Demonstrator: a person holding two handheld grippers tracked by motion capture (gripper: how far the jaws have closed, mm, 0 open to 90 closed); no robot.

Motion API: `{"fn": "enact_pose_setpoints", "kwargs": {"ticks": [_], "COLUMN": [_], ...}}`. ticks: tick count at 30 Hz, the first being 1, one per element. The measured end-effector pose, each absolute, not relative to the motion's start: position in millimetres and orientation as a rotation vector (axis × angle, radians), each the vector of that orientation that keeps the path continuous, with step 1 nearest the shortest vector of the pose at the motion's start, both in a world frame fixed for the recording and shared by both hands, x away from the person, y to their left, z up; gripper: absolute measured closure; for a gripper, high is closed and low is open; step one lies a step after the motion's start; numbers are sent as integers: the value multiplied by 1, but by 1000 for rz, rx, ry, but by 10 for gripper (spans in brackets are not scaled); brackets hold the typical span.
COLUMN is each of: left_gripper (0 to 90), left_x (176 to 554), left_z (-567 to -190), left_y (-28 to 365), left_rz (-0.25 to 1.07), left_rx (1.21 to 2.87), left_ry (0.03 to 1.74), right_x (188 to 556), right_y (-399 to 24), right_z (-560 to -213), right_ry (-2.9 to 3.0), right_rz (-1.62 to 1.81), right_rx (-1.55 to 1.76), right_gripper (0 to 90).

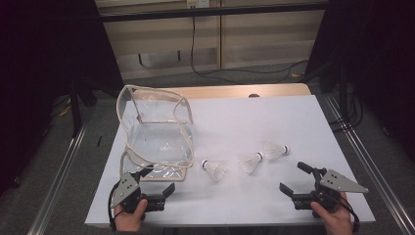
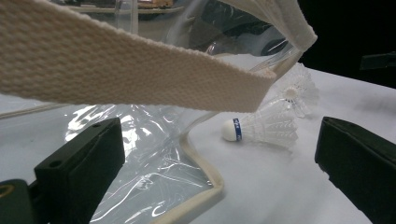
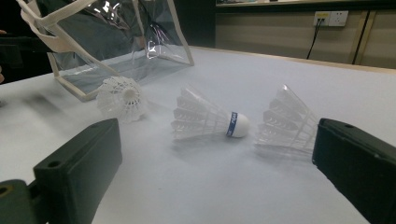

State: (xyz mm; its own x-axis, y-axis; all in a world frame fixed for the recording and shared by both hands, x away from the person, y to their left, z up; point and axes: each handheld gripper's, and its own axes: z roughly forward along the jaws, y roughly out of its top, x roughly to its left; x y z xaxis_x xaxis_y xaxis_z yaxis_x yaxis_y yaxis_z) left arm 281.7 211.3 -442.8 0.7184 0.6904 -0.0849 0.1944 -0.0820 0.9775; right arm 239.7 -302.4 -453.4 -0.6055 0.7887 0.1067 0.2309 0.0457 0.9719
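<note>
High view: left hand [image 1: 129,215] low at the near edge of the worktop [image 1: 293,117], wrapped round the left claw [image 1: 159,183], which points away and a little right, released, nothing between the jaws. Just ahead, the clear bag [image 1: 156,132] with cream trim, standing slumped at the worktop's left half, its near rim close to that claw's tips. Right hand [image 1: 335,218] at the near right corner, holding the right claw [image 1: 295,177] turned left and away, likewise spread wide and holding nothing. Three shuttlecocks in a slanted row between bag and right claw: left shuttle [image 1: 214,169] near the bag's corner, middle shuttle [image 1: 249,162], right shuttle [image 1: 274,150] farthest back. Bare white surface behind and right of the row; a narrow strip free along the near edge.

Left gripper view: black jaws wide apart at the bottom corners. Cream strap [image 2: 116,70] crossing overhead, close to the lens. Crumpled bag plastic and its trimmed rim between the jaws, untouched as far as can be told. One shuttle lying beyond, cork leftward, blue band visible; another behind it.

Right gripper view: jaws parted, bare worktop between. Three shuttles ahead, all clear of the pads, middle one straight on, cork to the right. Bag behind at upper left.
</note>
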Motion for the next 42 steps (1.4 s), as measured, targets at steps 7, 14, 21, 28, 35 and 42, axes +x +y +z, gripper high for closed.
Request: {"fn": "enact_pose_setpoints", "kwargs": {"ticks": [7, 14, 21, 28, 35, 42], "left_gripper": [14, 14, 13, 13, 12, 12], "left_x": [280, 279, 278, 278, 277, 276], "left_z": [-442, -442, -441, -440, -440, -438], "left_y": [209, 206, 203, 200, 195, 189], "left_rz": [460, 441, 426, 410, 387, 365], "left_rx": [1637, 1647, 1644, 1649, 1660, 1673], "left_ry": [725, 712, 709, 701, 688, 668], "right_x": [239, 240, 240, 240, 241, 242], "right_y": [-304, -303, -303, -302, -302, -300], "right_z": [-453, -453, -453, -453, -452, -452], "right_ry": [1860, 1862, 1865, 1867, 1870, 1874], "right_rz": [1587, 1588, 1590, 1590, 1591, 1592], "right_rx": [1025, 1021, 1018, 1016, 1008, 1004], "right_gripper": [11, 11, 11, 11, 11, 12]}}
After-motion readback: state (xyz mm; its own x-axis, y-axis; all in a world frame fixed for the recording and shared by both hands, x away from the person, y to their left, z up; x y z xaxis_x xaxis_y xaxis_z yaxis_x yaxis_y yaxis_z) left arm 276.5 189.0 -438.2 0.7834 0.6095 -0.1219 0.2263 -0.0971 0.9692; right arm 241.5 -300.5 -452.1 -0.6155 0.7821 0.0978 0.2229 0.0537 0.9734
